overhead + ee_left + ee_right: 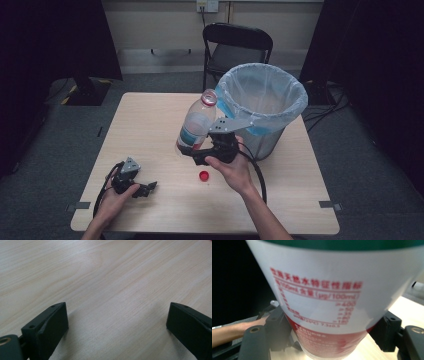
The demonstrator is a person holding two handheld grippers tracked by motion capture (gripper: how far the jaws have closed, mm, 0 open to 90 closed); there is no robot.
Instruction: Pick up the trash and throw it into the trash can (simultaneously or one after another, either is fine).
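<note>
So I've got the right gripper (192, 150) clamped around the lower part of a clear plastic water bottle with a white, green and red label (196, 126), and it's lifted clear off the pale wooden table (150, 125), tipped so the open neck leans up and away toward the grey round trash bin lined with a light blue plastic bag (261, 107). In the right gripper view the bottle (324, 302) sits squarely between the two black jaws, label side facing the camera, with a jaw pressed against each side of it, so that's a solid pinch on the bottle, not just hovering around it. The bottle's mouth is just beside the bin's near rim in the high view, though I can't tell if it's actually over the opening. The bottle's small red screw cap (203, 175) lies loose on the table just below my right hand (232, 170), close to the gripper but apart from it. My left gripper (145, 188) rests low on the near left part of the table, well away from the bottle, and in the left gripper view (117, 322) its jaws stand spread wide with bare wood between them. A black folding chair (235, 50) stands behind the table.
</note>
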